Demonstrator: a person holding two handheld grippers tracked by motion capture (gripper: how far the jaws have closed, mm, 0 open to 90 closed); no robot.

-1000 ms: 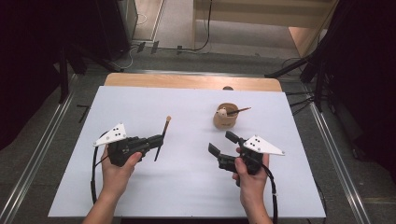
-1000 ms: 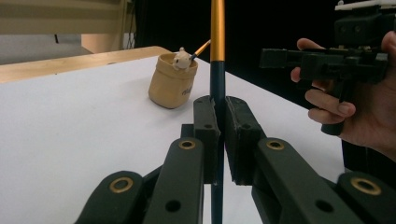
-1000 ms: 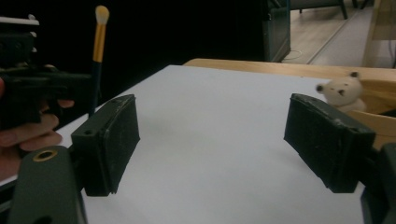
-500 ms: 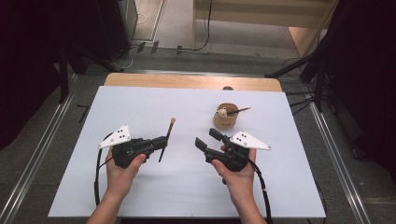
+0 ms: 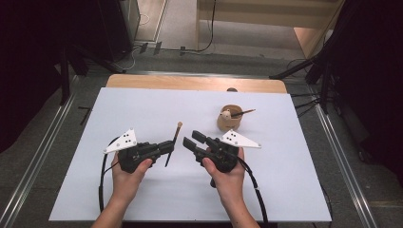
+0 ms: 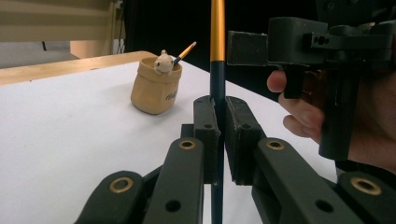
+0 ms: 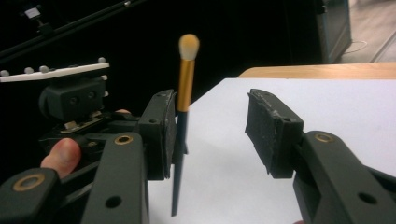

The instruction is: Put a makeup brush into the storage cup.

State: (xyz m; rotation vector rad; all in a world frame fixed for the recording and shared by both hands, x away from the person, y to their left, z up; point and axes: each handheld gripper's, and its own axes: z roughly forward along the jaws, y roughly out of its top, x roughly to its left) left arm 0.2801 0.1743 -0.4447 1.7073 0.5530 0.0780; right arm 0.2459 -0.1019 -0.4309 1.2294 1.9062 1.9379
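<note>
Between the pinched jaws of the left gripper [image 5: 167,146] stands one makeup brush [image 5: 174,140], upright; the right gripper [image 5: 191,138], jaws part-open and closing, brackets it untouched. One pot [image 5: 230,118] beyond holds another brush [image 5: 243,113].

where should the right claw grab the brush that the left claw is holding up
On the dark handle just above the left claw, below the gold ferrule. The brush stands nearly upright, so the right claw, jaws just closing with nothing pressed yet, should probably come in level from the side and straddle it.
</note>
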